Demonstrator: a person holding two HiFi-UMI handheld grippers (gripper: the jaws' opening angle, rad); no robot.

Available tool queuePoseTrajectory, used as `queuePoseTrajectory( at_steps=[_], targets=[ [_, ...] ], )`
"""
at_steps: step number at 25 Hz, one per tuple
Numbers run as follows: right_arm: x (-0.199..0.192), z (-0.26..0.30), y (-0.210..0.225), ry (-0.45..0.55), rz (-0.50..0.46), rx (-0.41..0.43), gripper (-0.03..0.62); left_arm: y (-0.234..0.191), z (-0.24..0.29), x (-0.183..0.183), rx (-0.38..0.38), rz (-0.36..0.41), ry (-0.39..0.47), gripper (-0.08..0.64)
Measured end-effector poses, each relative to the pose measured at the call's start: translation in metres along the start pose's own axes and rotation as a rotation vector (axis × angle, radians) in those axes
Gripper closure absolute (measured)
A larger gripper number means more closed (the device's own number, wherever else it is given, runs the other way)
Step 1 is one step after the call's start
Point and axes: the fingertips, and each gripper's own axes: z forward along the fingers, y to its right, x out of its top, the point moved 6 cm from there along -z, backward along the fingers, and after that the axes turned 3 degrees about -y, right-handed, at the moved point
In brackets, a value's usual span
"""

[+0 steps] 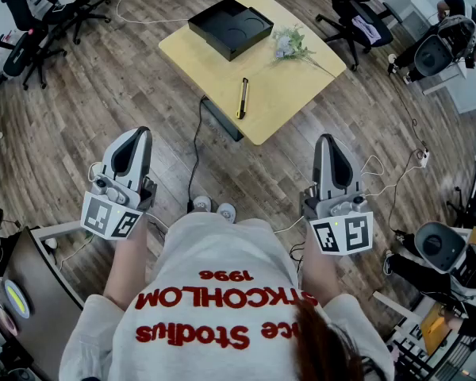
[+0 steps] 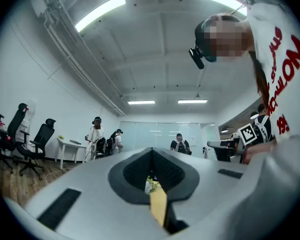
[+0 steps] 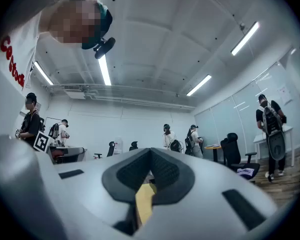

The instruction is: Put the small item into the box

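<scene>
A yellow table [image 1: 285, 109] stands ahead of me on the wood floor. On it sit an open black box [image 1: 230, 28] at the far left corner, a small sprig of pale flowers [image 1: 289, 44] to the box's right, and a slim yellow utility knife [image 1: 243, 98] near the front edge. My left gripper [image 1: 139, 131] and right gripper [image 1: 327, 137] hang close to my body, well short of the table, both pointing toward it. Both are shut and hold nothing. In the left gripper view [image 2: 152, 149] and right gripper view [image 3: 151, 149], a strip of table shows below the joined jaws.
Black office chairs [image 1: 44, 22] stand at the far left, and another chair [image 1: 357, 14] stands at the table's far right. Cables [image 1: 197, 157] trail across the floor under the table. A seated person [image 1: 440, 50] is at the far right. Other people stand across the room.
</scene>
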Motion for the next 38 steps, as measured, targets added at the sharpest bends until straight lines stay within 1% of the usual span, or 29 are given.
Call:
queuePoseTrajectory(
  at_steps=[9,11,16,22,26,29,38],
  targets=[
    [-0.004,-0.003,0.006,-0.001,-0.003,0.003,0.589,0.007,0.005,-0.003,0.003,0.006,0.002,0.554],
    [-0.005,-0.002,0.009,-0.002,0.016,0.004,0.589,0.008,0.007,-0.002,0.005,0.011,0.001,0.554],
    [-0.010,0.002,0.016,0.027,0.125,0.013,0.588,0.006,0.007,-0.002,0.014,0.014,-0.008,0.554],
    [-0.009,0.024,0.016,0.028,0.126,0.032,0.588,-0.012,0.022,-0.007,0.014,0.004,-0.024,0.554],
    [-0.010,0.045,0.023,0.027,0.130,0.015,0.588,-0.031,0.048,-0.012,-0.011,-0.010,-0.023,0.554],
    [-0.011,0.071,0.029,0.025,0.128,-0.001,0.588,-0.052,0.073,-0.014,-0.035,-0.019,-0.024,0.554],
    [-0.013,0.176,0.048,0.016,0.126,-0.062,0.588,-0.142,0.167,-0.007,-0.126,-0.023,-0.031,0.554]
  ],
)
